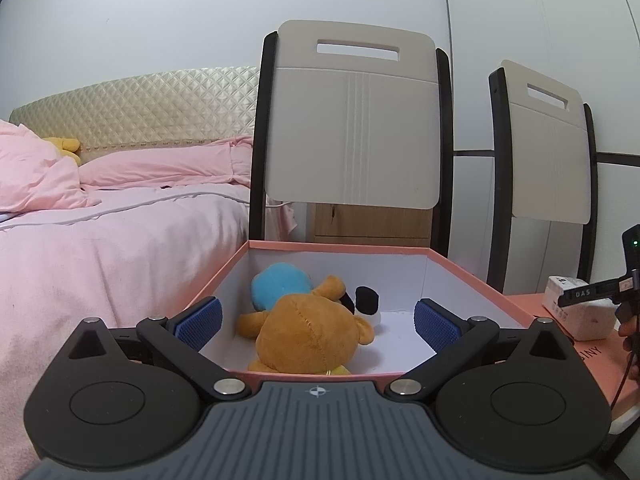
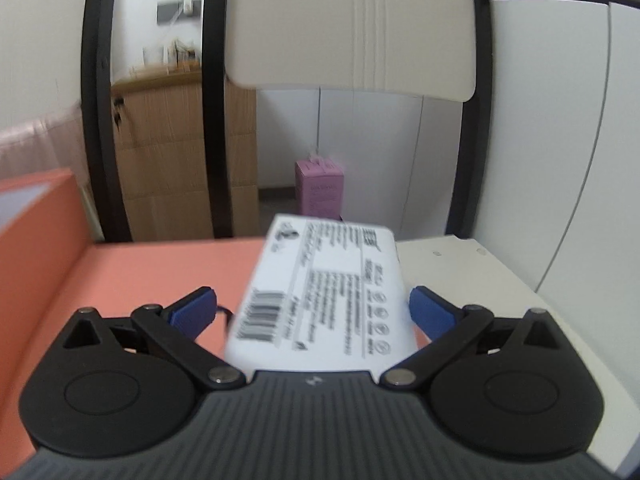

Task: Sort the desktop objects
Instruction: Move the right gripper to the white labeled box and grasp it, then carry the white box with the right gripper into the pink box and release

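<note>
An open pink box [image 1: 340,246] with a white inside holds a brown plush bear [image 1: 308,332], a blue plush [image 1: 280,280] and a small black-and-white toy [image 1: 366,300]. My left gripper [image 1: 318,320] hangs open over the box's near edge, its blue pads either side of the bear and not touching it. A white labelled carton [image 2: 320,292] with a barcode lies on a pink lid [image 2: 160,280] between the fingers of my right gripper [image 2: 312,312]. That gripper is open, with a gap on the left side. The left wrist view shows the carton [image 1: 576,316] to the right of the box.
Two folding chairs [image 1: 352,120] [image 1: 552,152] stand just behind the box. A bed with pink covers [image 1: 100,240] lies to the left. A white tabletop [image 2: 460,272] shows right of the lid. A purple carton [image 2: 320,192] and a cardboard box [image 2: 168,160] stand on the floor beyond.
</note>
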Available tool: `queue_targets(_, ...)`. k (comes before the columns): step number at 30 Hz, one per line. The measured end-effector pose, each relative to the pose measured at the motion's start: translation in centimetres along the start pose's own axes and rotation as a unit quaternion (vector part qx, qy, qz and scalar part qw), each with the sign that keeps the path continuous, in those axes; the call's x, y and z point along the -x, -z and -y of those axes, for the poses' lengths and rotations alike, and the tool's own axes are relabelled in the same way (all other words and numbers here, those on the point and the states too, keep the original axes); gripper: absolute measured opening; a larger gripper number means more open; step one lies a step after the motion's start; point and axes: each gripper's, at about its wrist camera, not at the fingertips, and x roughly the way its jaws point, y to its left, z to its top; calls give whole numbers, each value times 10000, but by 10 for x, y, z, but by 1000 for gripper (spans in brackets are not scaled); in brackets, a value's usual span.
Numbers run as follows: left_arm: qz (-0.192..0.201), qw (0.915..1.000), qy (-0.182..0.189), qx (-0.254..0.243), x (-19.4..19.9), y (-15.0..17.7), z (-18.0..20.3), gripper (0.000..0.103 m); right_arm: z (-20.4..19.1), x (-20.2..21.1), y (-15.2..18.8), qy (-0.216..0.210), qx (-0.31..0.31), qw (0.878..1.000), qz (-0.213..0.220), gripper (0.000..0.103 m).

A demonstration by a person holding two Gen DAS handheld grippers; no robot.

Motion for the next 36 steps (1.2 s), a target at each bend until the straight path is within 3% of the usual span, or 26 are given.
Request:
queue_targets(7, 7, 10000, 3, -46, 1, 2, 2, 103, 17, -3, 2, -86, -409, 9990, -146, 103)
queue_targets(9, 12, 10000, -6, -53, 1, 2, 3, 103, 20, -5, 2, -183, -498, 9983, -247, 99)
queue_targets(10, 15, 10000, -11, -57, 1, 2, 3, 103, 22, -3, 3, -241, -555, 9979, -225, 89)
queue_targets(11, 20, 10000, -10, -54, 1, 2, 3, 103, 23, -2, 2, -257, -583, 9978, -200, 86)
queue_targets(17, 57, 10000, 8, -23, 3, 1, 2, 103, 31, 27, -3, -293, -666, 9973, 105, 86)
queue_targets(21, 78, 10000, 26, 26, 6, 0, 1, 103, 32, 60, -11, -589, -883, 9935, 410, 86)
queue_targets(26, 125, 9999, 1, 60, 9, -1, 0, 103, 2, 99, -35, -1347, -702, 9864, 623, 86)
queue_targets(31, 172, 9998, -24, 95, 11, -1, -1, 103, -72, 132, -71, -2403, 373, 9682, 585, 86)
queue_targets(33, 191, 9998, -34, 108, 12, -1, -1, 103, -104, 142, -82, -2869, 796, 9538, 394, 86)
queue_targets(36, 153, 9997, -32, 169, 10, -1, -2, 103, -149, 131, -91, -3520, 1058, 9289, -461, 86)
